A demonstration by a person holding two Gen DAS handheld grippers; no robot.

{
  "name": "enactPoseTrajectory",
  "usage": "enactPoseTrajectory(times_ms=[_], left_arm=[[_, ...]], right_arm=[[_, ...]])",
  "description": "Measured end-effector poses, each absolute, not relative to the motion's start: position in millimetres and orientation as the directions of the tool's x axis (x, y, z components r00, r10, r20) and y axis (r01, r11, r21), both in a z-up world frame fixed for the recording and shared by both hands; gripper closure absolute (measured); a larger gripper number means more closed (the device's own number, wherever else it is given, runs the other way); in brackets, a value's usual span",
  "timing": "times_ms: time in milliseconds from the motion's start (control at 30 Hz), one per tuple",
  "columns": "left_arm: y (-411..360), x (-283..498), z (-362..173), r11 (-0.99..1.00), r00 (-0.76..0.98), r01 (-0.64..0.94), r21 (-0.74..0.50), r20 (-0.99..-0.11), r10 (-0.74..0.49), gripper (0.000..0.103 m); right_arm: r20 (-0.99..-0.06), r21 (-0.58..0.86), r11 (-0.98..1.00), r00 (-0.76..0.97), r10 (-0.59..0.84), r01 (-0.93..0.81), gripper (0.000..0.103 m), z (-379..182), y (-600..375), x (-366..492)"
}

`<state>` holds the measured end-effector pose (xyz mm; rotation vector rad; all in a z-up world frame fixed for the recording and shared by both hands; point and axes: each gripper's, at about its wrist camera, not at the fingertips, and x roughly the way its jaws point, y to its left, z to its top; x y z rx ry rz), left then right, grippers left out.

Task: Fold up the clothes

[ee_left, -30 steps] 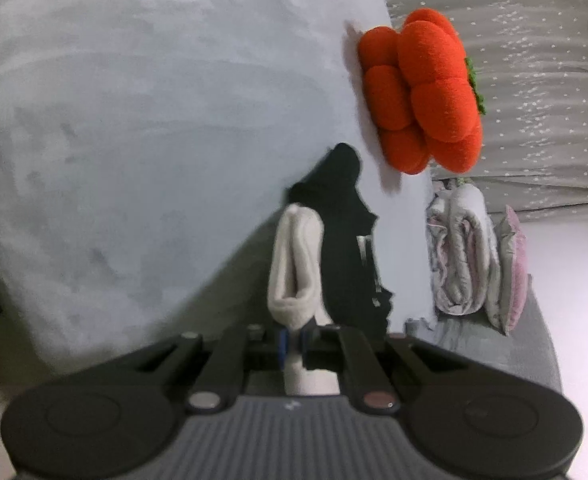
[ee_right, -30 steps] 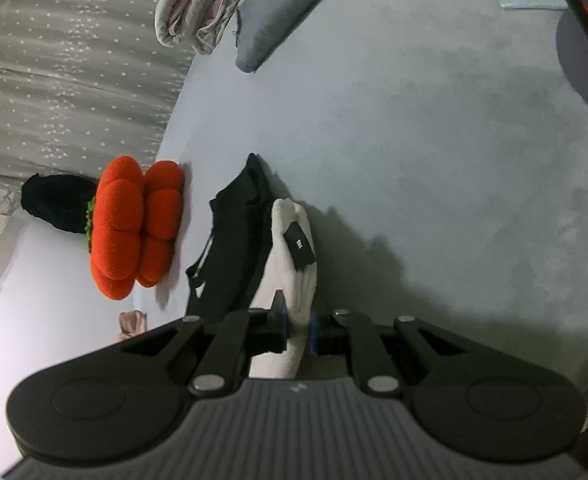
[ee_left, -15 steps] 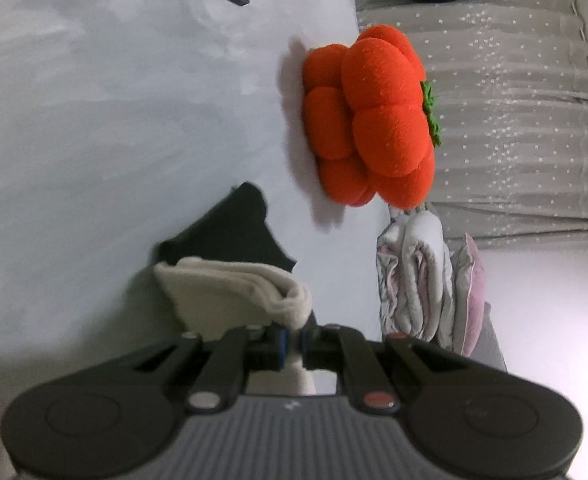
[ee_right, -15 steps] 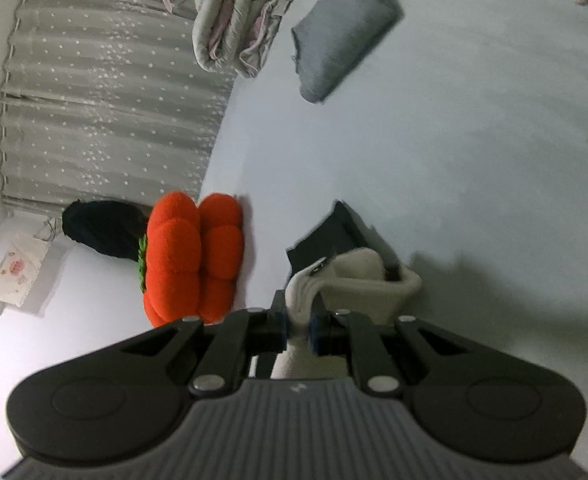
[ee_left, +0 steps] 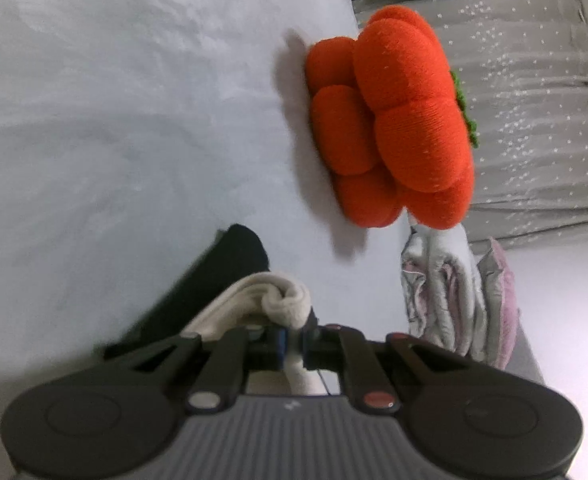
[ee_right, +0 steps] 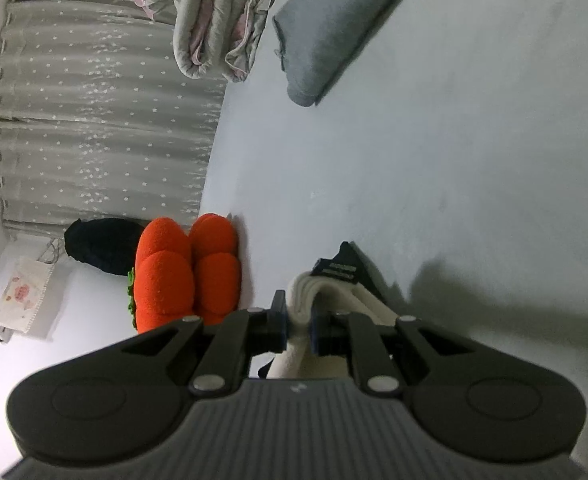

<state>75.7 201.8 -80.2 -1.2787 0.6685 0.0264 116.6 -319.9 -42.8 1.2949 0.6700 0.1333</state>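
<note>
I am pinching the cream garment [ee_left: 254, 300] in both the left tool [ee_left: 292, 346] and right tool [ee_right: 298, 320], keeping edges level over the bed [ee_left: 134, 120]; the orange cushion [ee_left: 394, 120] is sitting at two o'clock.

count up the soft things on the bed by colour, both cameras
cream garment, pinched by both the left gripper and the right gripper: 1
black garment: 1
orange pumpkin cushion: 1
grey folded cloth: 1
grey-pink folded quilt: 1
total: 5
</note>
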Motion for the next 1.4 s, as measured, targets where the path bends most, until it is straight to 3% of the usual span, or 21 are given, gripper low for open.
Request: enactPoseTrajectory(times_ms=[167, 400, 467, 533, 800, 1000, 1067, 1100, 1133, 1167, 1200, 1400], left_arm=[[199.8, 97.9, -87.3, 0.397, 0.791, -0.344, -0.851, -0.490, -0.366, 0.093], [203.8, 108.7, -72.6, 0.452, 0.814, -0.231, -0.862, -0.426, -0.395, 0.064], [206.6, 108.4, -68.7, 0.475, 0.820, -0.222, -0.852, -0.426, -0.382, 0.063], [208.7, 107.9, -65.4, 0.507, 0.822, -0.219, -0.833, -0.438, -0.364, 0.062], [200.9, 115.6, -54.4, 0.761, 0.807, -0.164, -0.627, -0.529, -0.262, 0.055], [186.8, 122.1, -61.6, 0.851, 0.805, -0.102, -0.515, -0.546, -0.234, 0.058], [181.4, 123.9, -62.8, 0.871, 0.814, -0.089, -0.483, -0.539, -0.216, 0.071], [179.0, 124.7, -63.4, 0.879, 0.819, -0.084, -0.469, -0.535, -0.207, 0.086], [178.0, 123.5, -62.5, 0.883, 0.830, -0.081, -0.462, -0.521, -0.197, 0.098], [178.3, 120.6, -60.4, 0.883, 0.846, -0.078, -0.463, -0.499, -0.186, 0.098], [178.6, 117.7, -58.3, 0.883, 0.861, -0.076, -0.463, -0.476, -0.176, 0.098], [180.4, 104.7, -45.1, 0.889, 0.937, -0.068, -0.454, -0.335, -0.099, 0.098]], right_arm=[[-0.372, 0.917, 0.317, 0.801, 0.469, 0.241, 0.084, -52.4, -320.0, 127.8], [-0.337, 0.930, 0.305, 0.803, 0.492, 0.204, 0.083, -54.3, -328.7, 124.4], [-0.336, 0.925, 0.333, 0.809, 0.482, 0.186, 0.078, -49.9, -327.9, 123.6], [-0.353, 0.901, 0.398, 0.825, 0.442, 0.173, 0.066, -42.5, -327.0, 119.9], [-0.461, 0.711, 0.690, 0.832, 0.309, 0.137, 0.064, -25.0, -306.5, 111.3], [-0.492, 0.555, 0.829, 0.832, 0.257, 0.072, 0.064, -31.4, -275.5, 111.2], [-0.499, 0.497, 0.866, 0.833, 0.240, 0.049, 0.064, -33.7, -265.1, 111.1], [-0.503, 0.468, 0.883, 0.833, 0.231, 0.038, 0.065, -34.8, -260.0, 111.1], [-0.505, 0.437, 0.899, 0.834, 0.221, 0.027, 0.076, -35.9, -254.8, 111.1], [-0.502, 0.419, 0.908, 0.839, 0.211, 0.023, 0.086, -37.1, -251.1, 111.4], [-0.494, 0.404, 0.914, 0.847, 0.197, 0.022, 0.089, -38.0, -248.0, 110.7], [-0.344, 0.359, 0.933, 0.930, 0.134, -0.001, 0.091, -19.1, -235.1, 106.1]])
